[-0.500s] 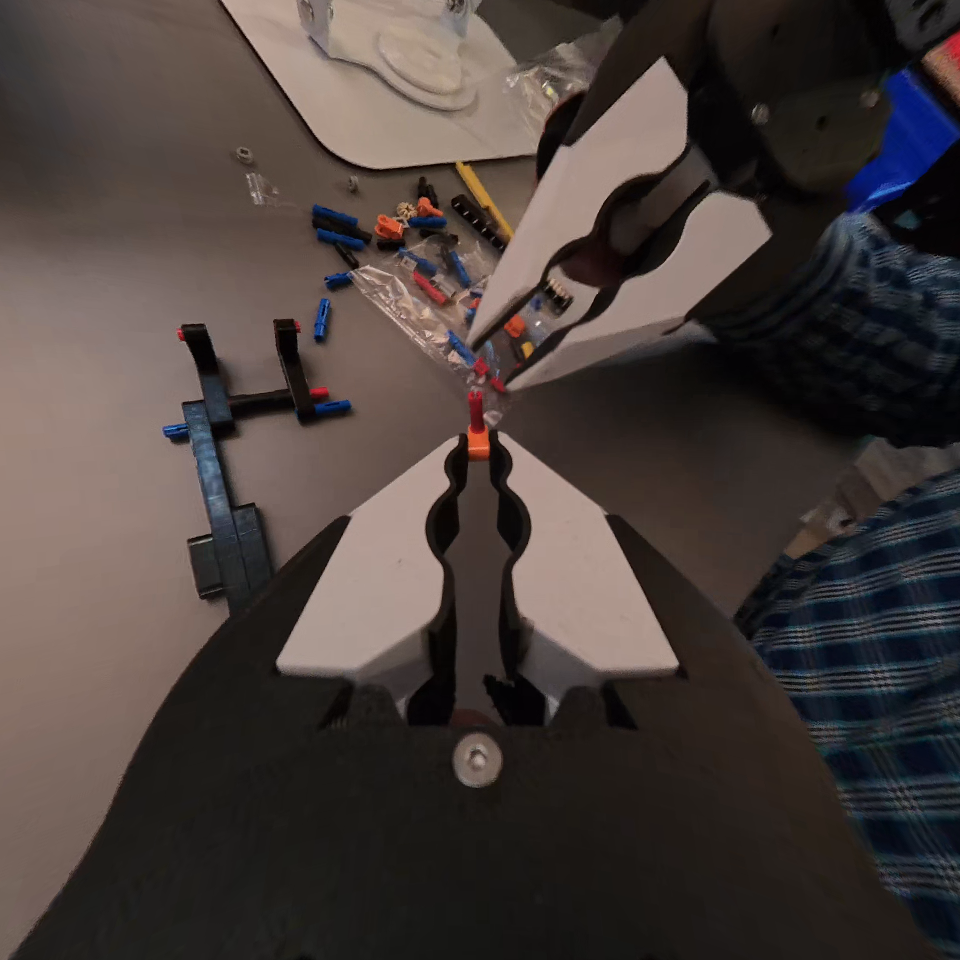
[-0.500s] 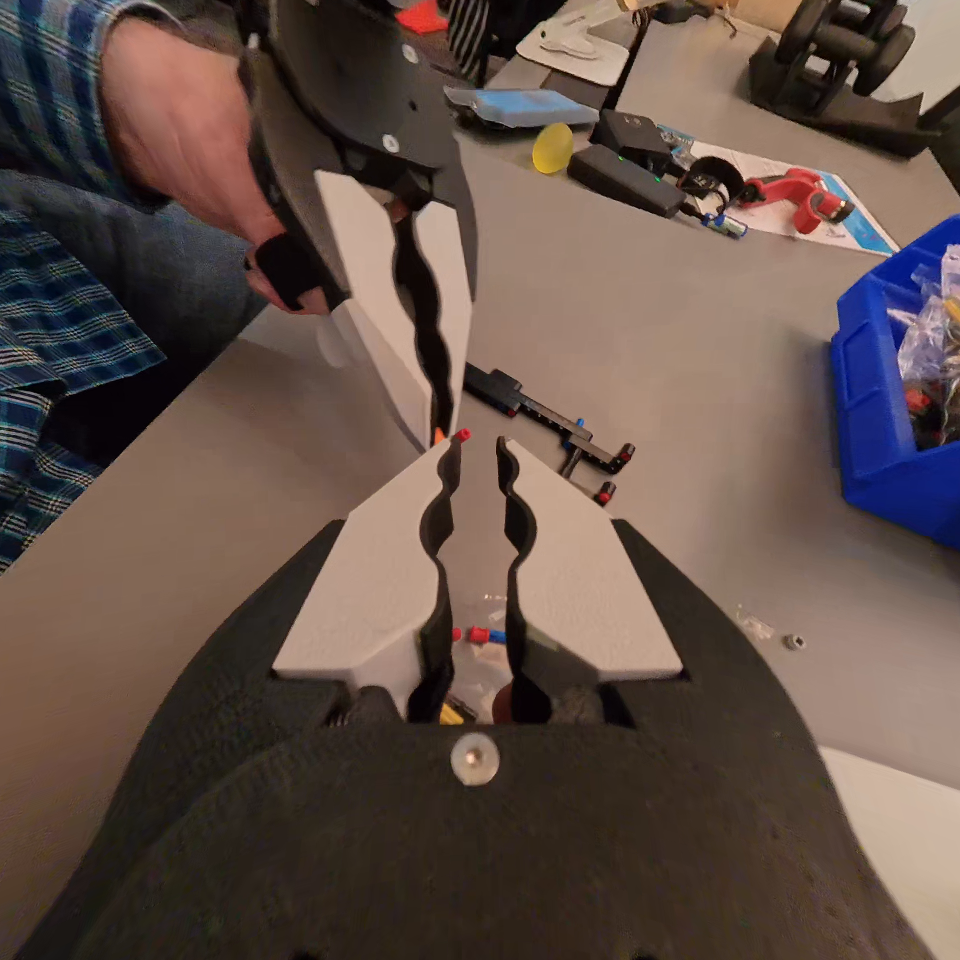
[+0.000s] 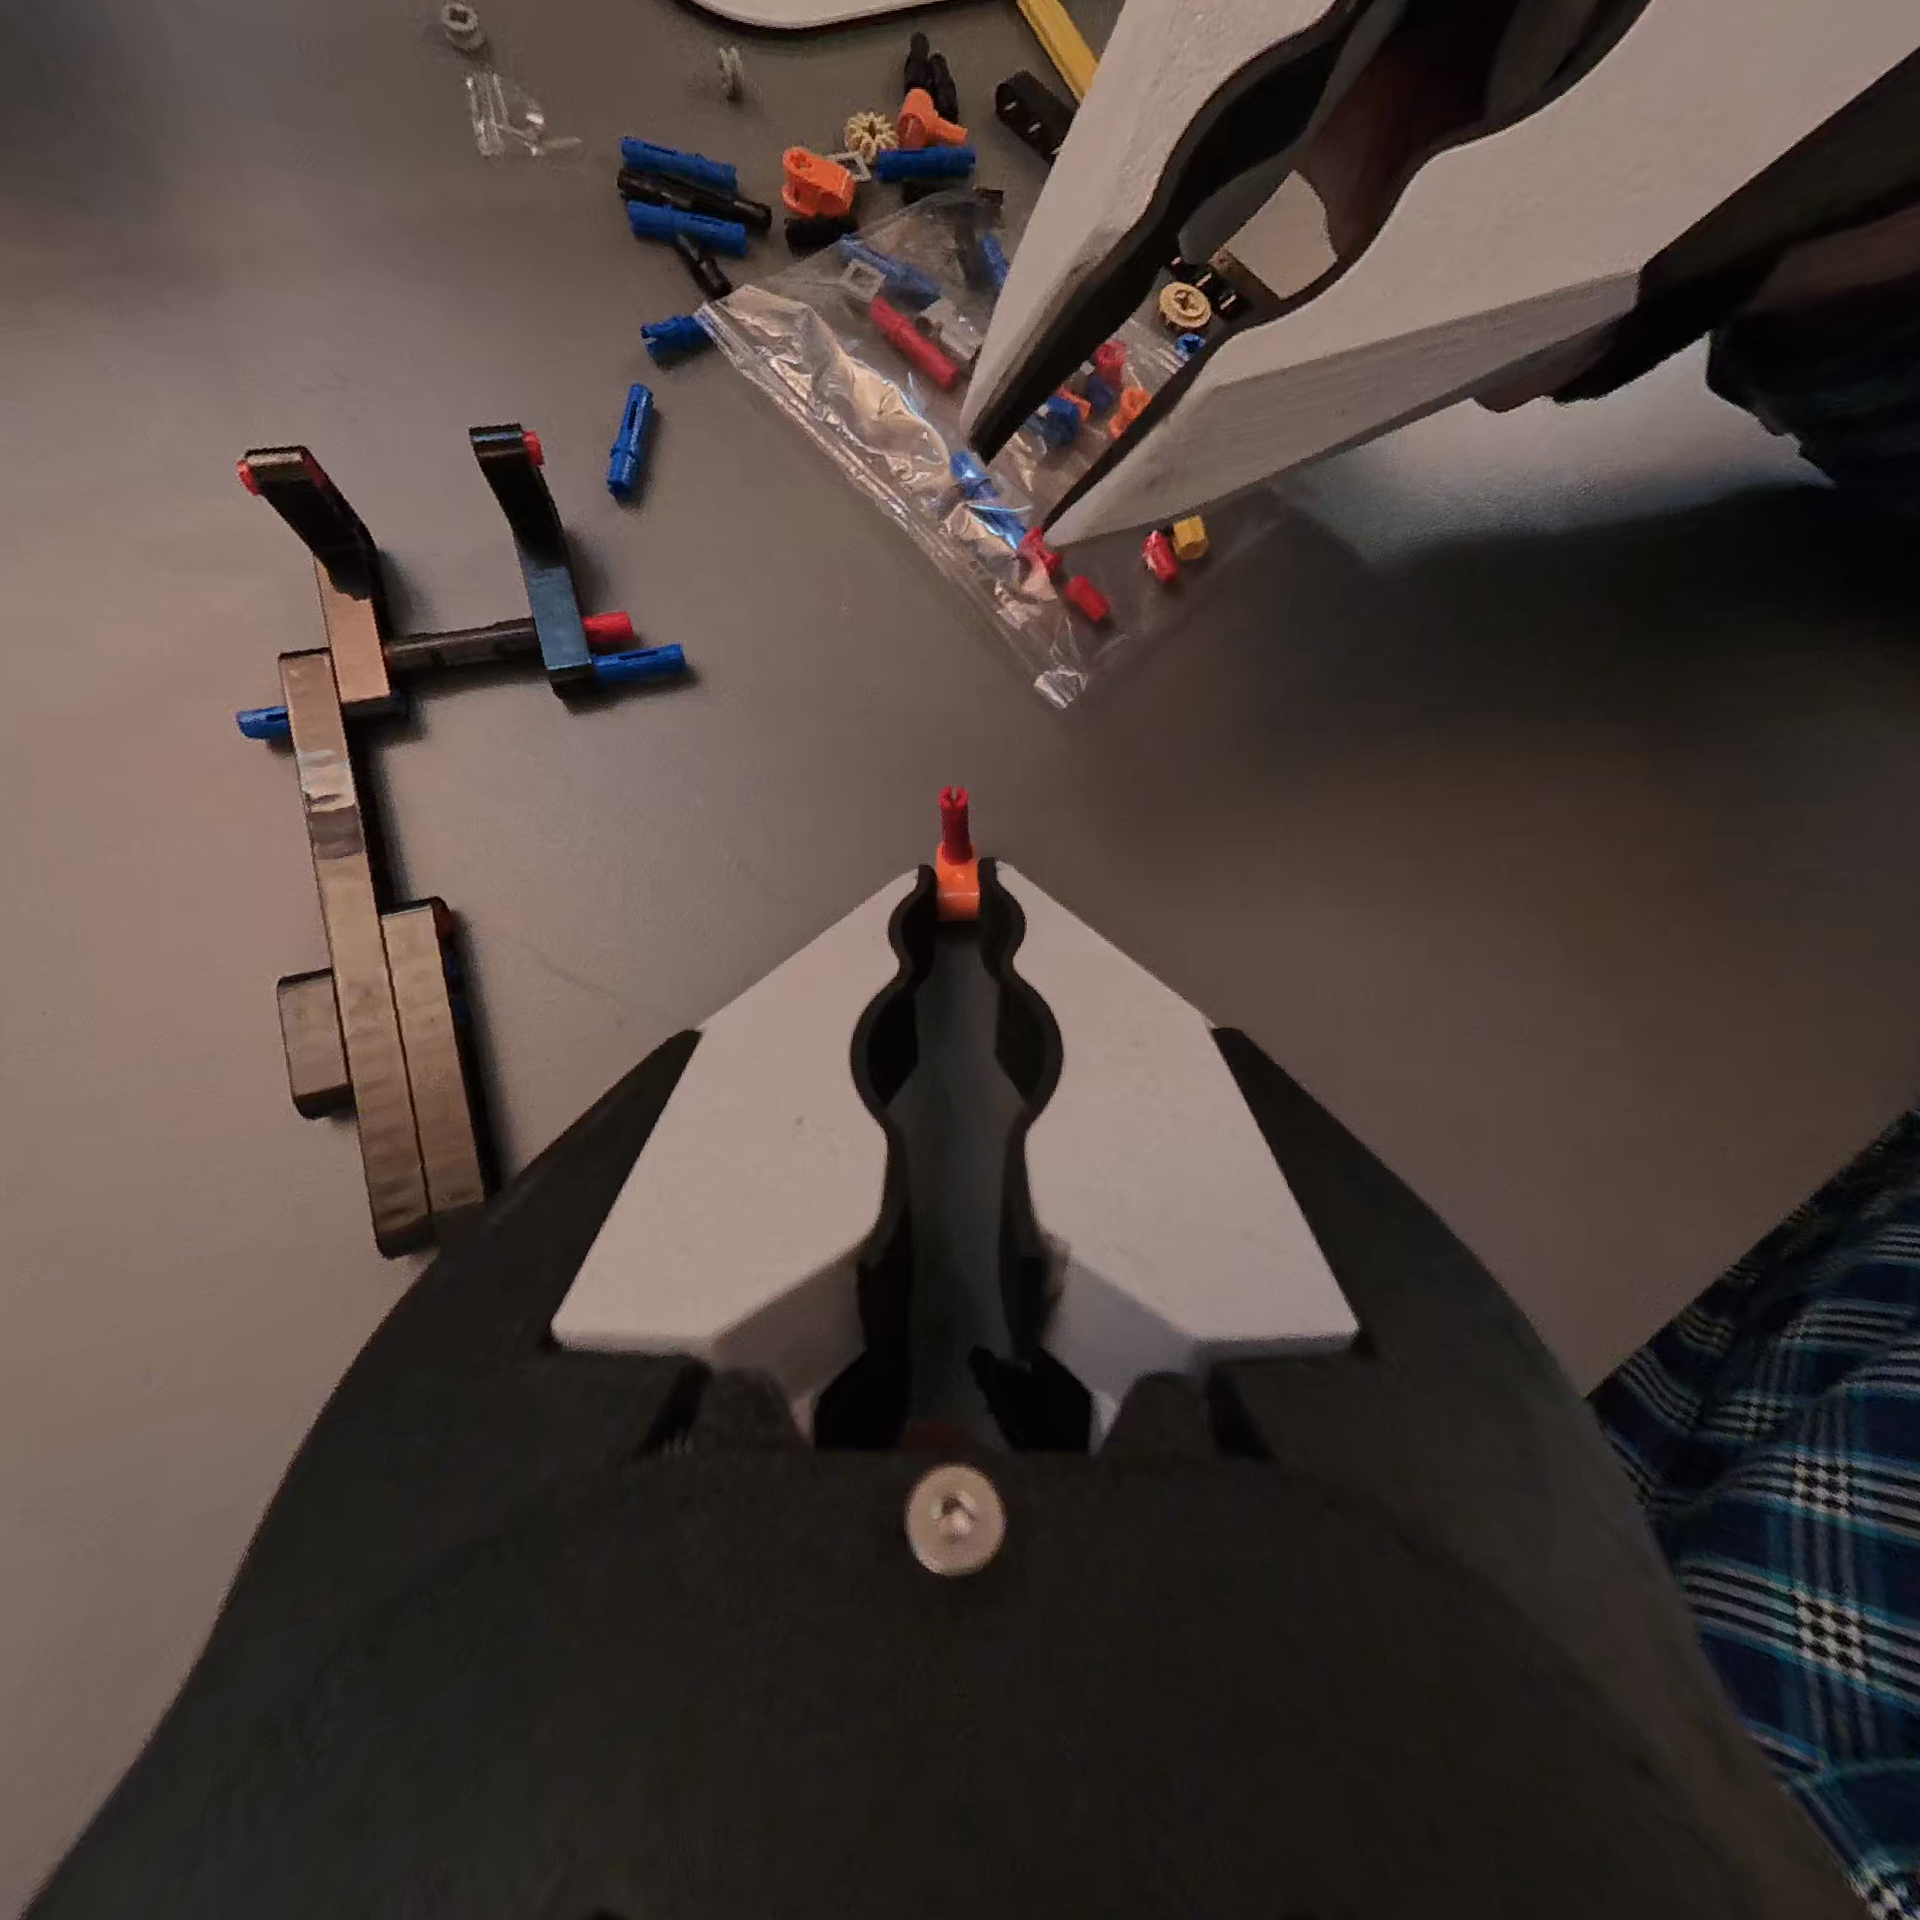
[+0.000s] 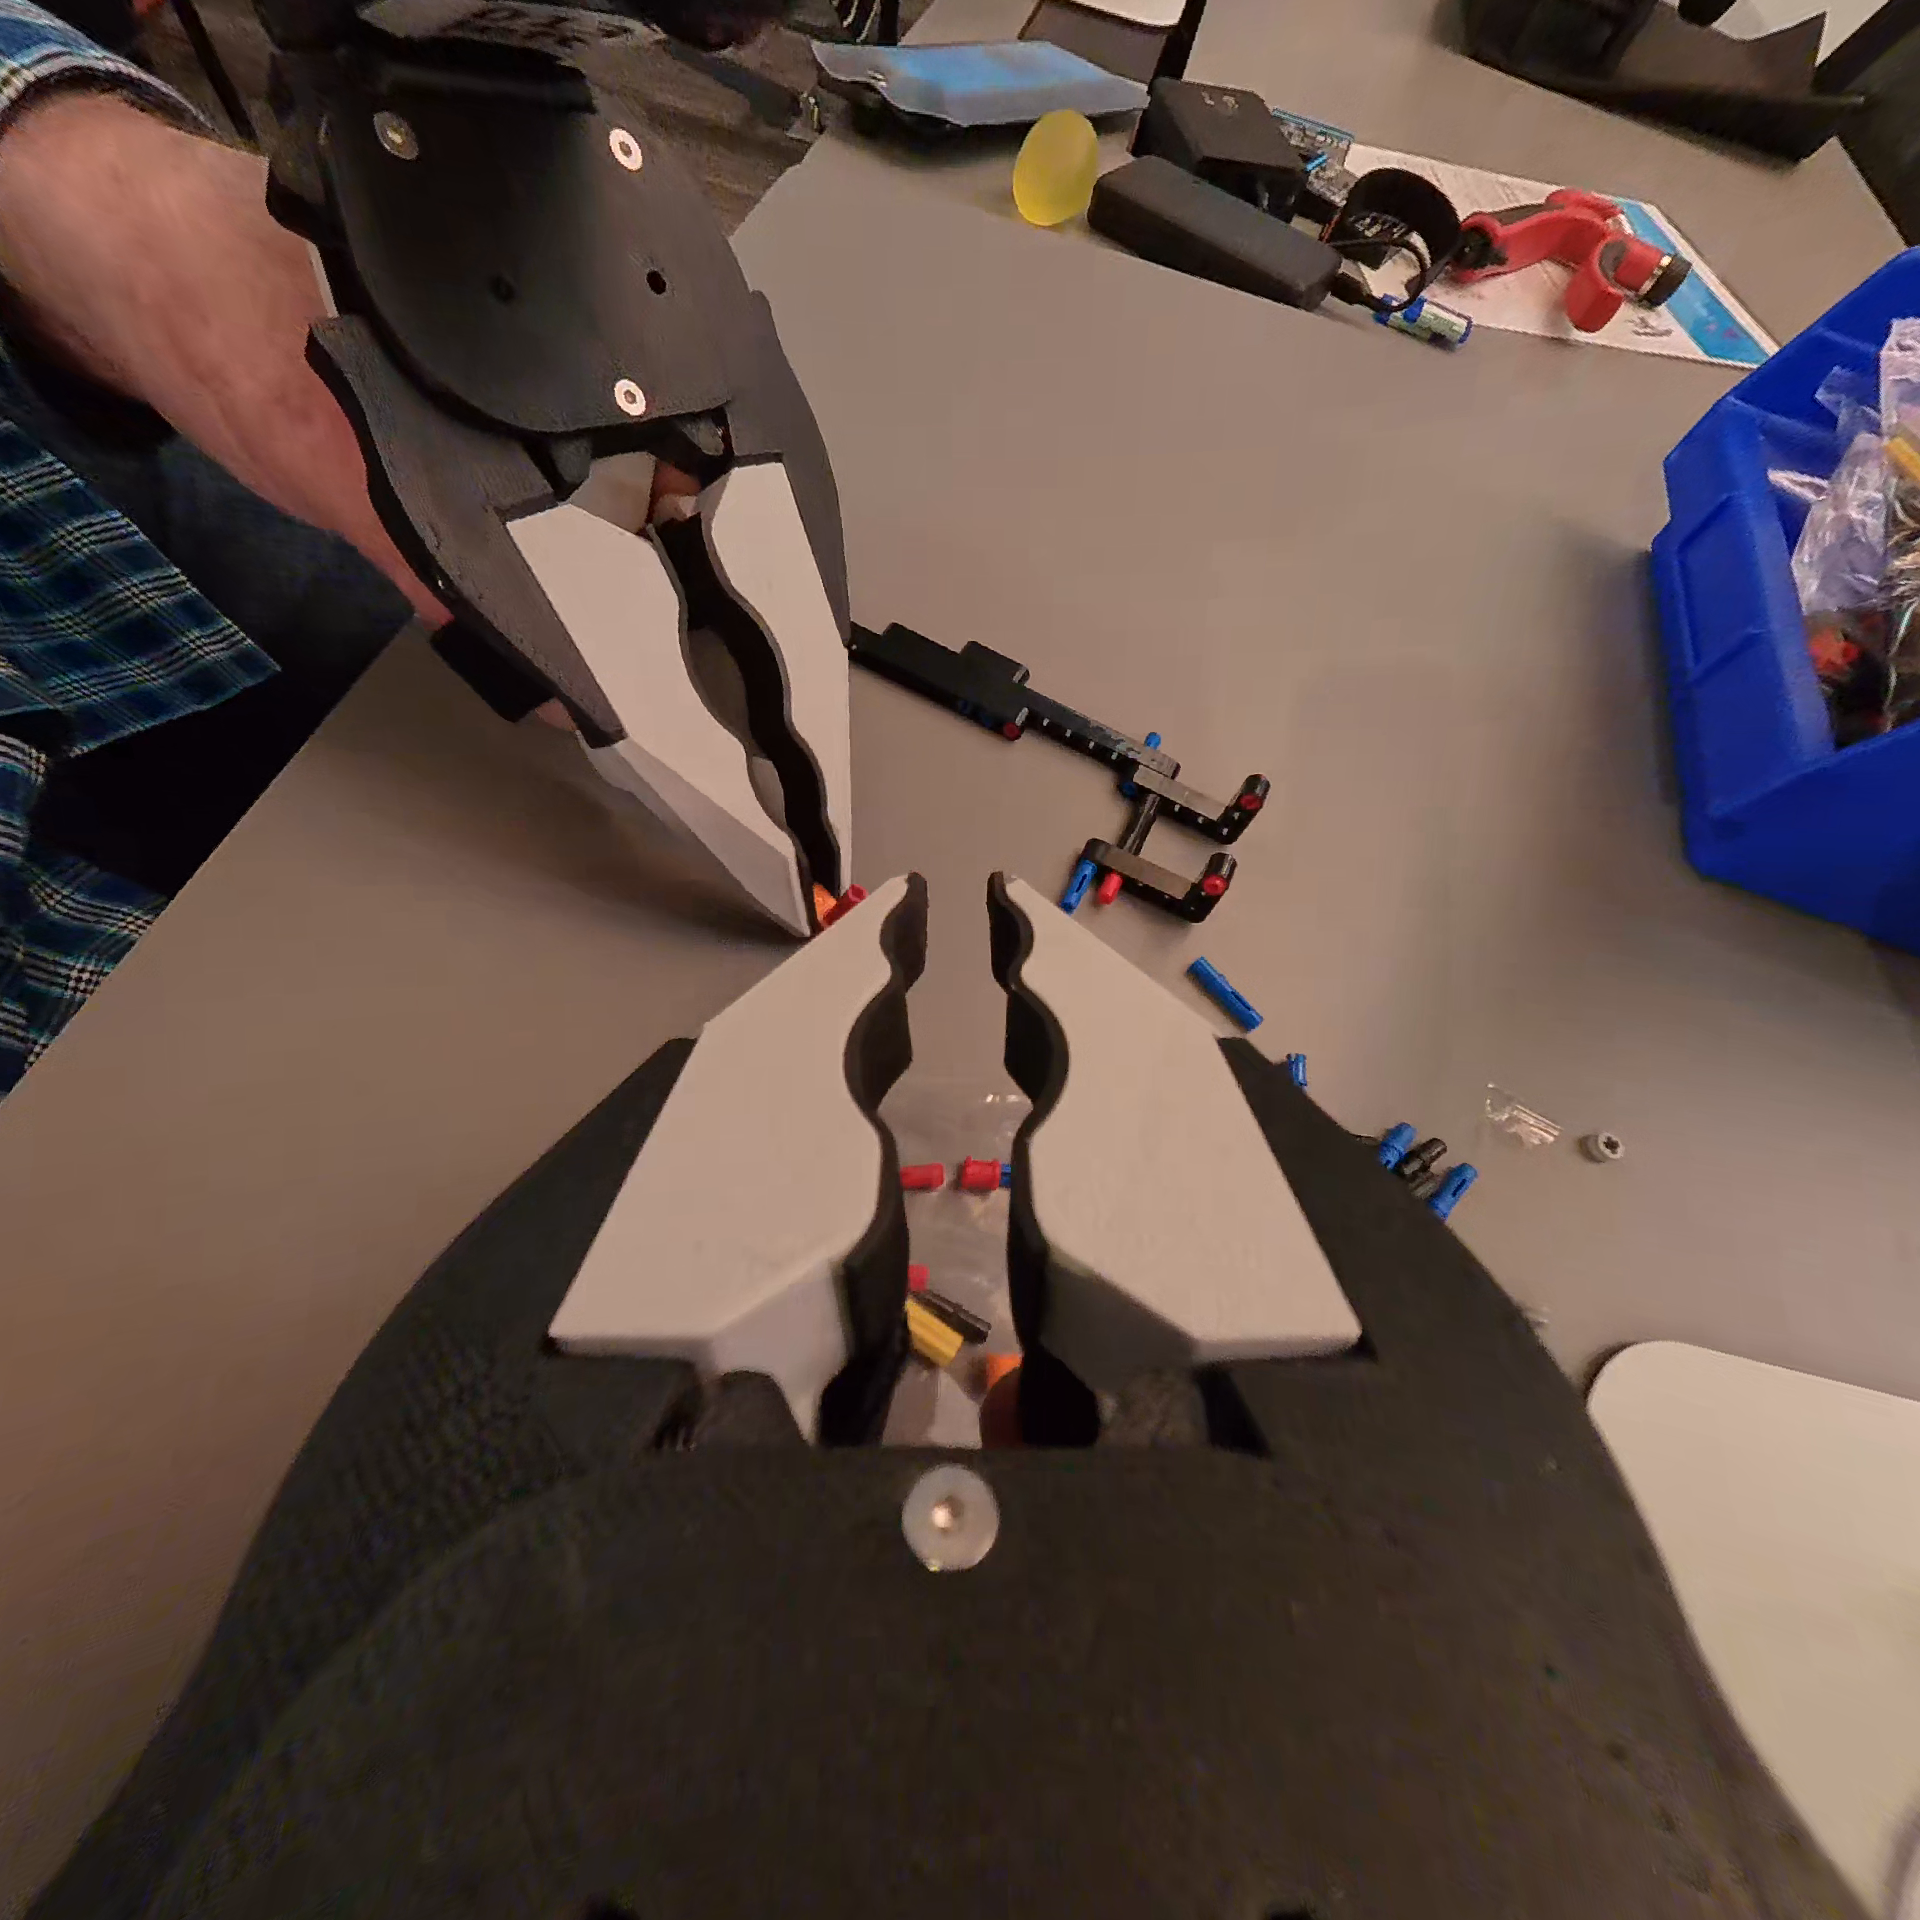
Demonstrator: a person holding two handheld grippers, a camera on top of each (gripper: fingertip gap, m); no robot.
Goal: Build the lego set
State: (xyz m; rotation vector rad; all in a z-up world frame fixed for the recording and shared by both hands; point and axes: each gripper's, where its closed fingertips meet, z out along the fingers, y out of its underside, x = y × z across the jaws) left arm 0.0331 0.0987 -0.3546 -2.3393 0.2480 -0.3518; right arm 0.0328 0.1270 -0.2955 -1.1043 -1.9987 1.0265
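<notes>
Our left gripper [image 3: 957, 878] had its jaws clamped on an orange connector [image 3: 956, 891] with a red pin [image 3: 953, 821] sticking out of it, held above the desk [image 3: 1351, 831]. Our right gripper [image 4: 954, 885] hung just beside it, jaws apart and empty, over a clear bag [image 3: 883, 405] of loose pieces. The black frame [image 3: 364, 935] lay on the desk on the left gripper's left, away from the edges.
</notes>
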